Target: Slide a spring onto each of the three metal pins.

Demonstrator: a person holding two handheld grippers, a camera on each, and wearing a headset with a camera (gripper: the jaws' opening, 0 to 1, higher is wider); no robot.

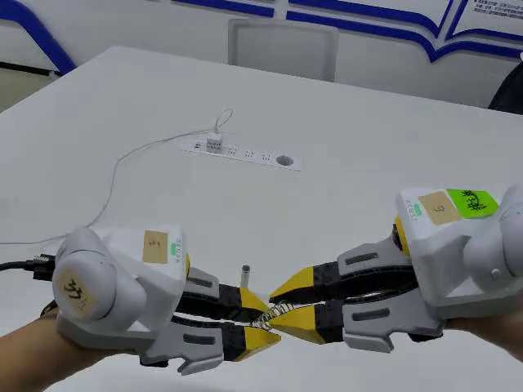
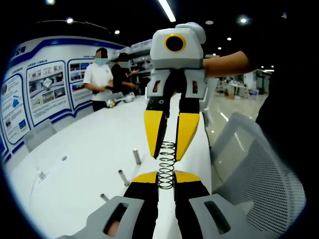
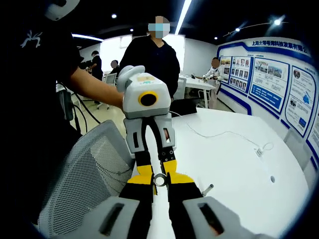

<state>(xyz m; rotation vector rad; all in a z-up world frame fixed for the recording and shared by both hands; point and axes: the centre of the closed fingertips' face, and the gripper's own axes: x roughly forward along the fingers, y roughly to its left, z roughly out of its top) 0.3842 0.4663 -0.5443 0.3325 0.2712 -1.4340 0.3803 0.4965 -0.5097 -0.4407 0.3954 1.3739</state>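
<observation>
Spring (image 2: 167, 167) lengthwise beside three pins (image 2: 123, 177), left gripper view

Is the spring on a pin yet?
Not yet. The left gripper and right gripper hold the spring between them; the three pins stand bare.

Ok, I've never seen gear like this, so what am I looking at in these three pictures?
No robot here: a person holds handheld tongs, one pair per hand. One picture comes from a headset camera looking down; the other two from cameras riding on each tool. The left tongs and right tongs meet tip to tip, each seemingly pinching an end of one spring. On the white table stand three small metal pins, plus a power strip.
</observation>
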